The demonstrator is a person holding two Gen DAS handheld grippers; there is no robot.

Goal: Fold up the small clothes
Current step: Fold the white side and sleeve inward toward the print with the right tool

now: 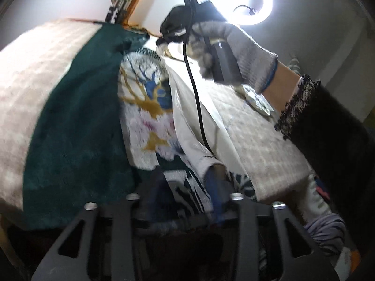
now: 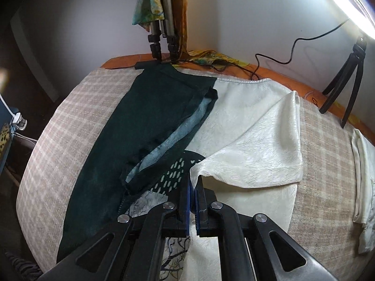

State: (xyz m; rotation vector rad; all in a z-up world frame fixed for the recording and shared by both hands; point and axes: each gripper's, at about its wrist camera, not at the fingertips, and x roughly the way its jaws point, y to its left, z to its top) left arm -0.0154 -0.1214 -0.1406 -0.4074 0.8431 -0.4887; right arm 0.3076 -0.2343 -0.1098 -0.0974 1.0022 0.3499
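A small garment with dark green (image 2: 145,121) and cream satin (image 2: 253,126) panels lies on a checked beige cloth. My right gripper (image 2: 192,182) is shut on a corner of the cream panel, holding it folded over the garment. In the left wrist view my left gripper (image 1: 185,187) is low at the near edge, its fingers wide apart, with the printed part of the garment (image 1: 150,107) draped between them; whether it pinches the fabric is hidden. The gloved right hand and its gripper (image 1: 164,38) hold cloth at the far end.
The checked beige cloth (image 2: 77,121) covers an orange-edged table. A tripod (image 2: 161,39) stands at the back and a ring light on a small tripod (image 2: 346,86) at the right. A cable (image 2: 276,58) runs along the back. A folded cream cloth (image 2: 363,187) lies at the right.
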